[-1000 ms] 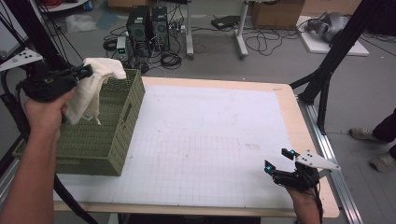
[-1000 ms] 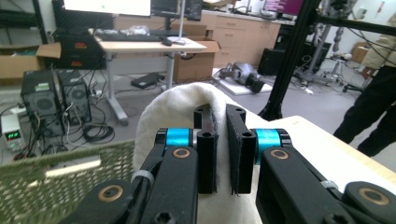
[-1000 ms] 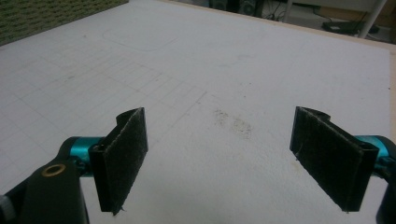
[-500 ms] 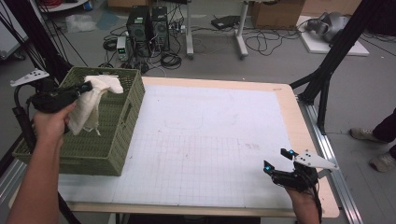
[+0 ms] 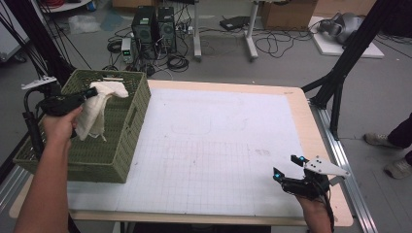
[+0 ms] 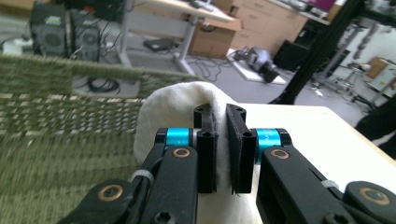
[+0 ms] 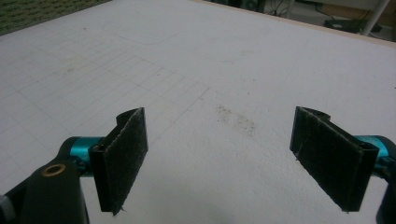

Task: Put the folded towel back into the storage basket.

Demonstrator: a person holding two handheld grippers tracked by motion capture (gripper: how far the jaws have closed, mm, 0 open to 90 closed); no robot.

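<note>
cloth [image 5: 99, 104]: cream white, plain, unpatterned
basket [image 5: 116, 145]: olive green, woven lattice pattern on its walls
table [image 5: 301, 104]: light wood rim around a white mat
mat [image 5: 218, 145]: white, printed with a faint grey grid and a faint rounded outline
left gripper [image 6: 223, 135]: black, with bright blue bands
right gripper [image 7: 219, 154]: black pads, teal-blue bands

Soft white cloth [image 5: 97, 109]; woven green basket [image 5: 119, 145].
</note>
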